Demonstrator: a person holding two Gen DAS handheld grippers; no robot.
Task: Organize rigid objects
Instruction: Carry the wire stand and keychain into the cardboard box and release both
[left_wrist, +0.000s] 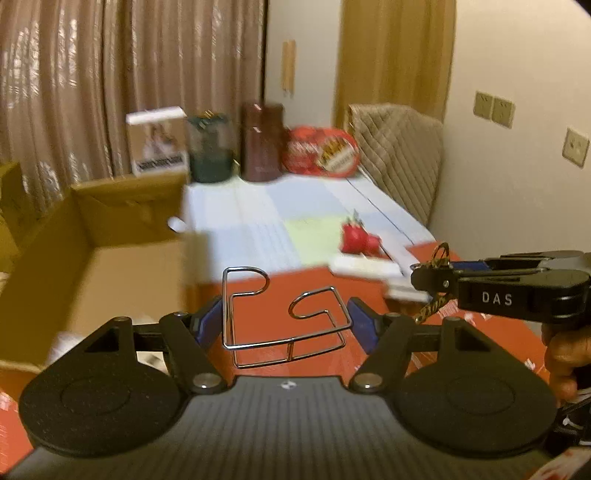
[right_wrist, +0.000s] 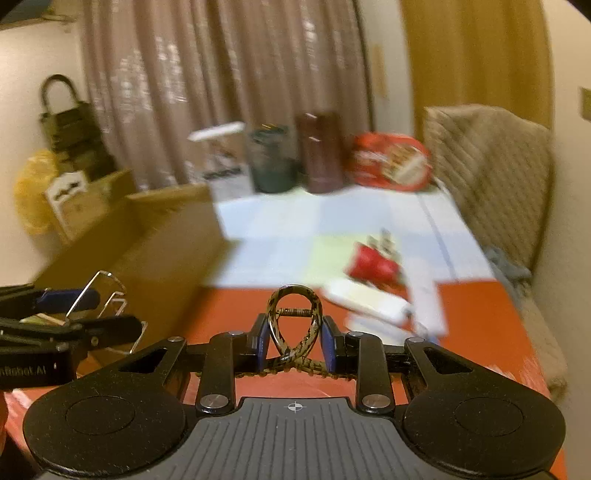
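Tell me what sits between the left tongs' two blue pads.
The bent chrome wire rack spans the gap between the pads of the left tongs, shown in the left wrist view, above the red tabletop.

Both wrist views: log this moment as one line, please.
left gripper: shut on wire stand | right gripper: shut on hair claw clip | both held above red surface | cardboard box: open, at left

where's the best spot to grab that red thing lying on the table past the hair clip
Take the red object across its plump red body, coming straight down from above. It lies flat on the pale table mat, and the thin bits sticking out at its far end look too slight to pinch. Blur hides finer detail. Both grippers are full now.
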